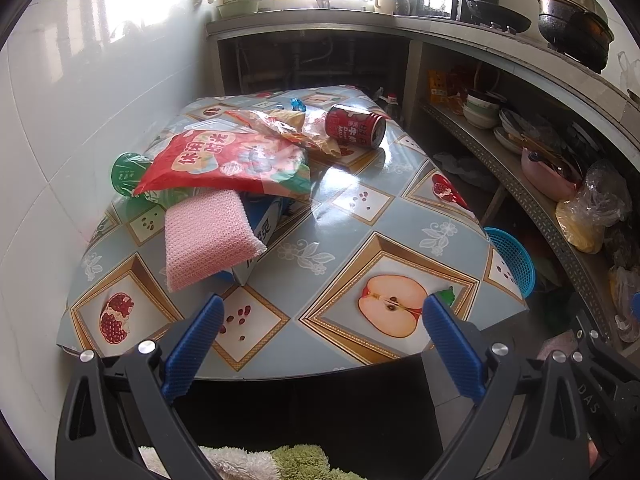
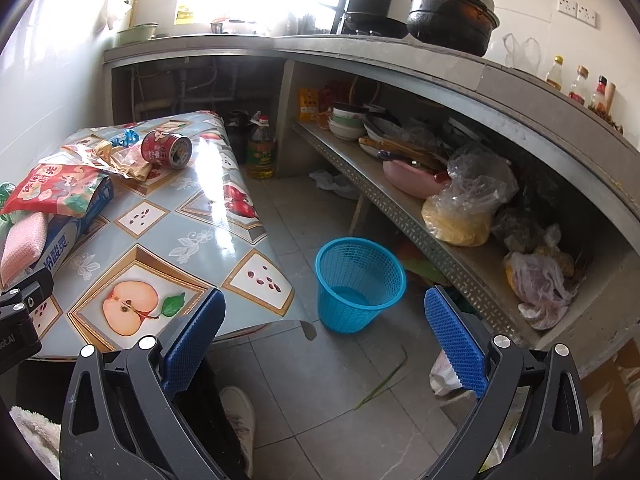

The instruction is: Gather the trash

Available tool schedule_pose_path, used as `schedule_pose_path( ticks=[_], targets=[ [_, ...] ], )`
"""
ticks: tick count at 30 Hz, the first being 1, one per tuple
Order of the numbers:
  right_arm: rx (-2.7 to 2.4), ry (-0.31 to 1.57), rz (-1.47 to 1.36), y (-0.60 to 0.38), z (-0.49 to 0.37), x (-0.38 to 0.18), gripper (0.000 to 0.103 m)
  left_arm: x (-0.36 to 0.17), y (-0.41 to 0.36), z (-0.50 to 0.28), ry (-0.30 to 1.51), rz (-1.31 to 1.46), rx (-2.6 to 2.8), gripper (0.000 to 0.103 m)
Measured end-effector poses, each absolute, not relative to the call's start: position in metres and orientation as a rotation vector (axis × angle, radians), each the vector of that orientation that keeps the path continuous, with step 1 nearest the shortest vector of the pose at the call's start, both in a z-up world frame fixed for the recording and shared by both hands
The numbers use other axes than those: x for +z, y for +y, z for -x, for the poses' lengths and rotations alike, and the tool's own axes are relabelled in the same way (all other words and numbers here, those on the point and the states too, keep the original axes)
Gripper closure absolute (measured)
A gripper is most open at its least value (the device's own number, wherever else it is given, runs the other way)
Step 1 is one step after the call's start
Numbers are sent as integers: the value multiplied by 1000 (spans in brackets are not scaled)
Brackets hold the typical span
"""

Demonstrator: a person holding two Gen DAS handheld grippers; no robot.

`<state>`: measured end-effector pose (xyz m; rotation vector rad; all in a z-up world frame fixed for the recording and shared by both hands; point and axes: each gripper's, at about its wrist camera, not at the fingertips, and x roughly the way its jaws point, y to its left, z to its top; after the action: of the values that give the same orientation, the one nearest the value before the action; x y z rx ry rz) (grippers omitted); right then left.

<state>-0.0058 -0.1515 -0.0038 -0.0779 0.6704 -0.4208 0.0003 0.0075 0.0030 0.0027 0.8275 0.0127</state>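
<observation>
On the table (image 1: 360, 240) lie a red can (image 1: 354, 125) on its side, a red snack bag (image 1: 224, 166), crumpled clear wrappers (image 1: 288, 128), a small blue wrapper (image 1: 298, 105) and a green lid (image 1: 128, 174). The can (image 2: 166, 149) and the snack bag (image 2: 52, 190) also show in the right wrist view. A blue mesh trash basket (image 2: 358, 284) stands on the floor right of the table. My left gripper (image 1: 320, 312) is open and empty above the table's near edge. My right gripper (image 2: 322, 308) is open and empty above the floor near the basket.
A pink sponge (image 1: 210, 236) lies on a blue-white box (image 1: 260, 224) under the snack bag. Shelves with bowls (image 2: 346, 122) and plastic bags (image 2: 468, 204) run along the right. An oil bottle (image 2: 261, 152) stands on the floor. A white wall (image 1: 40, 160) is left.
</observation>
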Motion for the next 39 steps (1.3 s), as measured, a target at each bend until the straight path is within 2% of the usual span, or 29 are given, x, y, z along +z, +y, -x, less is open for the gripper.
schedule_pose_path(
  ticks=[39],
  targets=[
    [-417,667,75,-155,10,-6,8,-2,8,1,826,-14,30,6]
  ],
)
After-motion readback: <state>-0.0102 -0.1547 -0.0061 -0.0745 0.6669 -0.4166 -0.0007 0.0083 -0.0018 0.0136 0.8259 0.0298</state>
